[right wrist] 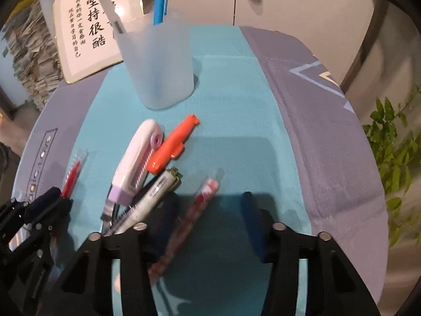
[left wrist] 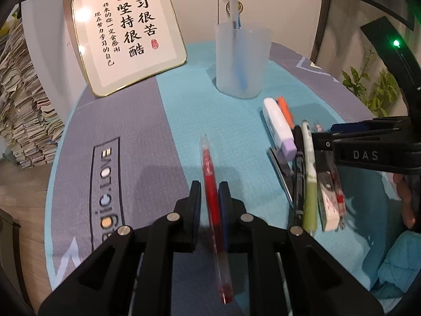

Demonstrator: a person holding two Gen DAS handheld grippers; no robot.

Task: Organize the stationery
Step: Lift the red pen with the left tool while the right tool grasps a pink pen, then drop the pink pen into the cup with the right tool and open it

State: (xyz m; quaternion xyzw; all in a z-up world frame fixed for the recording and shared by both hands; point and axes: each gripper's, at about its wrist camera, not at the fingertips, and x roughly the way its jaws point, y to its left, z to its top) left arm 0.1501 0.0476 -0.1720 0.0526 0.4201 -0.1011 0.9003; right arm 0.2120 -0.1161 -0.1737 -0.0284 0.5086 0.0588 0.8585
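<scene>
My left gripper (left wrist: pixel 209 188) is shut on a clear red pen (left wrist: pixel 208 163), which lies lengthwise between its pads on the teal mat. In the right wrist view that left gripper (right wrist: pixel 52 201) sits at the left with the red pen (right wrist: pixel 71 175) sticking out ahead. My right gripper (right wrist: pixel 209 200) stands open over a red-patterned pen (right wrist: pixel 202 200); the pen lies close to the left finger, with a gap to the right one. A frosted pen cup (left wrist: pixel 242 63) (right wrist: pixel 158 63) holding a clear pen and a blue pen stands at the back.
Beside the patterned pen lie a white-and-purple correction tape (right wrist: pixel 136 163), an orange highlighter (right wrist: pixel 173 142), a pale green pen (right wrist: pixel 155 192) and a black pen (left wrist: pixel 298 171). A framed calligraphy plaque (left wrist: pixel 126 34) leans back left. Stacked papers (left wrist: pixel 23 105) and a plant (right wrist: pixel 394 144) flank the table.
</scene>
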